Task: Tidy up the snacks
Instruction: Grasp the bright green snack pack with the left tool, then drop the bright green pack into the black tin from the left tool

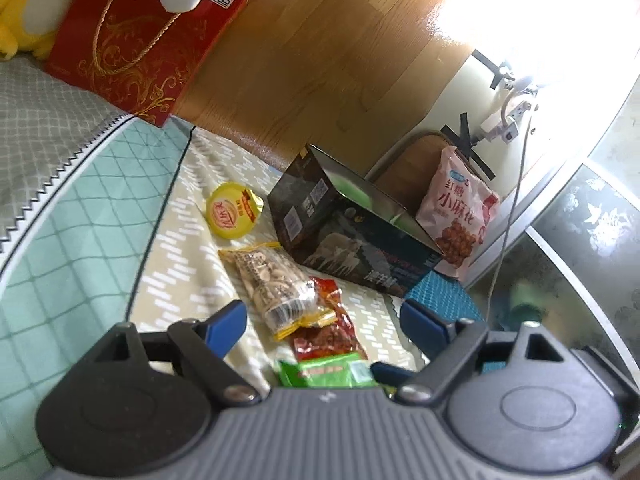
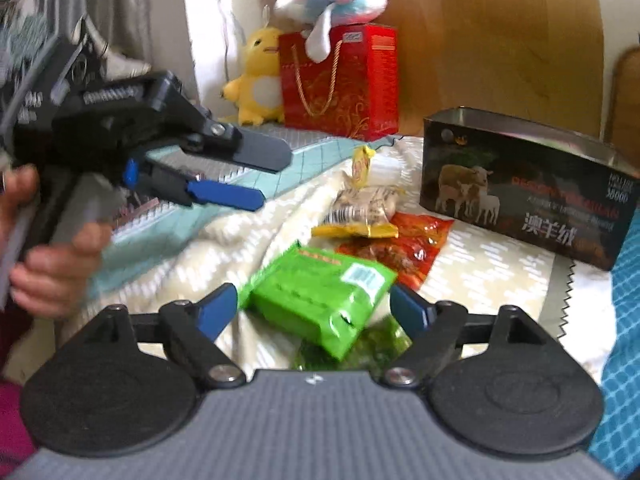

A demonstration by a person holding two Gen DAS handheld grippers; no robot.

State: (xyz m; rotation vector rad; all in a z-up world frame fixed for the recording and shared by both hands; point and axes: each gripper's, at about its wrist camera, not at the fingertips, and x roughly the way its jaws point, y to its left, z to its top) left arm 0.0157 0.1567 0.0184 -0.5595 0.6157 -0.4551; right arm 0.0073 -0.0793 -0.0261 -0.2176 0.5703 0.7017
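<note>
Snacks lie on a bed: a green packet (image 2: 320, 300), a red packet (image 2: 404, 248), a clear nut bag with yellow ends (image 2: 364, 208) and a round yellow cup lid (image 1: 232, 216). An open dark tin box (image 2: 524, 192) with sheep on it stands behind them. My right gripper (image 2: 316, 308) is open with its blue fingers on both sides of the green packet. My left gripper (image 1: 324, 320) is open and empty above the nut bag (image 1: 276, 284) and red packet (image 1: 328, 332); it also shows in the right wrist view (image 2: 272, 180), held at the left.
A pink snack bag (image 1: 460, 216) leans behind the tin box (image 1: 352, 228). A red gift bag (image 2: 340, 84), a yellow plush (image 2: 256, 76) and a pastel plush (image 2: 336, 4) sit at the headboard. A blue patterned cloth (image 1: 440, 296) lies right of the box.
</note>
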